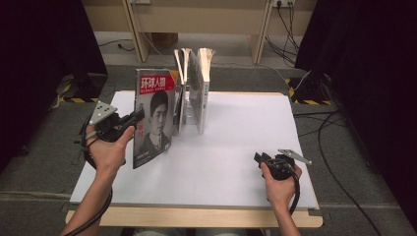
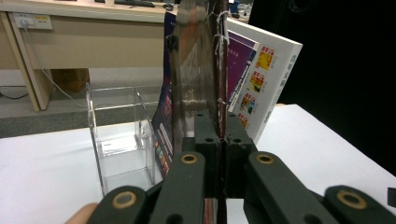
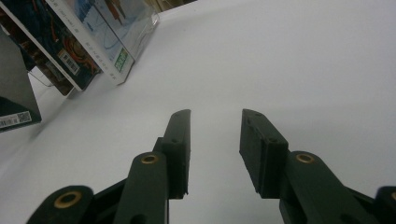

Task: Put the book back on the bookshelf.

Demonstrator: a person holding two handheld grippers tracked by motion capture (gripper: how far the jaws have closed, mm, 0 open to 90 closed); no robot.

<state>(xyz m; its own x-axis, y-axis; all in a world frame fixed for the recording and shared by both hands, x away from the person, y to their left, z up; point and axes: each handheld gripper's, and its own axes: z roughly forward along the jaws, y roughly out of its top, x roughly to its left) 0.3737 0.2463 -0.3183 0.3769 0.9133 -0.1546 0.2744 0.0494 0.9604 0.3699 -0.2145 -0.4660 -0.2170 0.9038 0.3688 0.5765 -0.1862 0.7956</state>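
Observation:
A magazine (image 1: 153,115) with a red title band and a portrait on its cover stands upright at the table's left, held off the white surface. My left gripper (image 1: 136,117) is shut on its spine edge; in the left gripper view the magazine (image 2: 196,79) rises edge-on from between the closed jaws. Behind it, a clear acrylic rack (image 2: 119,140) holds several books (image 1: 199,91) that lean upright. My right gripper (image 1: 260,158) rests low over the table's front right, open, with nothing between its fingers (image 3: 180,140).
The white table top (image 1: 236,142) has a wooden front edge. A thick white-covered book (image 2: 264,79) leans in the rack beside the held magazine. Cables lie on the floor at the right, and a wooden desk stands at the back.

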